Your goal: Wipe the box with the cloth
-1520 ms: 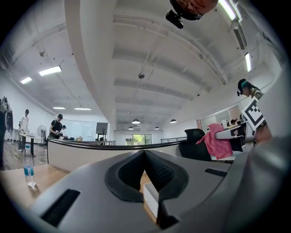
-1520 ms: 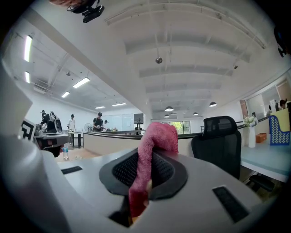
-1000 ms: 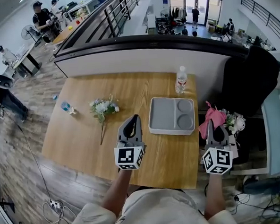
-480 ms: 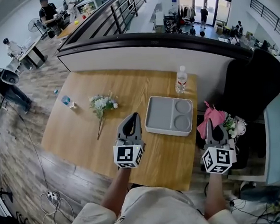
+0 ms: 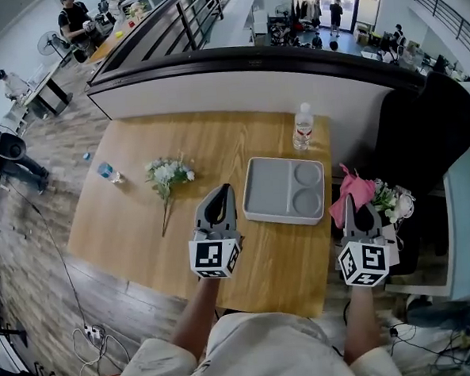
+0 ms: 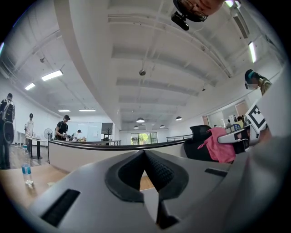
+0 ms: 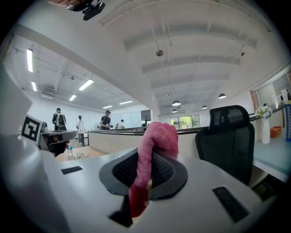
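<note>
A grey compartment box [image 5: 285,191] lies flat on the wooden table [image 5: 142,229], right of its middle. My right gripper [image 5: 353,202] is held past the table's right edge, shut on a pink cloth [image 5: 349,195]; in the right gripper view the pink cloth [image 7: 151,152] is pinched between the jaws and flops over them. My left gripper [image 5: 222,192] hovers over the table just left of the box, jaws shut with nothing between them, as the left gripper view [image 6: 144,154] shows. Both grippers point upward and away.
A water bottle [image 5: 302,129] stands behind the box. A flower sprig [image 5: 168,179] and a small bottle [image 5: 108,173] lie on the table's left half. A black office chair [image 5: 423,140] and a side stand with flowers [image 5: 390,201] sit to the right. A curved wall [image 5: 237,88] runs behind the table.
Both grippers have stayed almost still, the right one keeping hold of the cloth. The head camera has shifted slightly, so the table sits a little differently in view.
</note>
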`<state>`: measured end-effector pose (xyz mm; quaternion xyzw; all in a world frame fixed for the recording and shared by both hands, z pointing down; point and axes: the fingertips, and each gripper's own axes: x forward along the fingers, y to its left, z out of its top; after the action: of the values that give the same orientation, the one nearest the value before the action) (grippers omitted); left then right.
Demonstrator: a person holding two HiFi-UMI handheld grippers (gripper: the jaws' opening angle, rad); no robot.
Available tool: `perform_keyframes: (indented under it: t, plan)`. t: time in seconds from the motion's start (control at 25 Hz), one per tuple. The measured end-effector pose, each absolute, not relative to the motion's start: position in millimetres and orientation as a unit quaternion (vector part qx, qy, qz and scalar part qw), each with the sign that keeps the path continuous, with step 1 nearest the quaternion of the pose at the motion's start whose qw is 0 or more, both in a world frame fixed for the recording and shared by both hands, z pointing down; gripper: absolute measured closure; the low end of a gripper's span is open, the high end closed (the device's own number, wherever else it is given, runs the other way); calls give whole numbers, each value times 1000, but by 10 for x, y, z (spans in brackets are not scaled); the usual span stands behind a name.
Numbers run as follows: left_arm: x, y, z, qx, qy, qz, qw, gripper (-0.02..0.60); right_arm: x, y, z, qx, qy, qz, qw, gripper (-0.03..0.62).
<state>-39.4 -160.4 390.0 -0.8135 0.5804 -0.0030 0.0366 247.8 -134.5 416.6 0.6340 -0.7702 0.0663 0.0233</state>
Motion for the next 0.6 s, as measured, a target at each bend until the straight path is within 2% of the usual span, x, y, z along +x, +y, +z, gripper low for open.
perform_keyframes:
  t: [0.6]
  plan:
    - [-483, -1813, 4028, -819, 573, -2, 26, 568, 2307, -1563, 4291, 634, -768, 77, 37, 537]
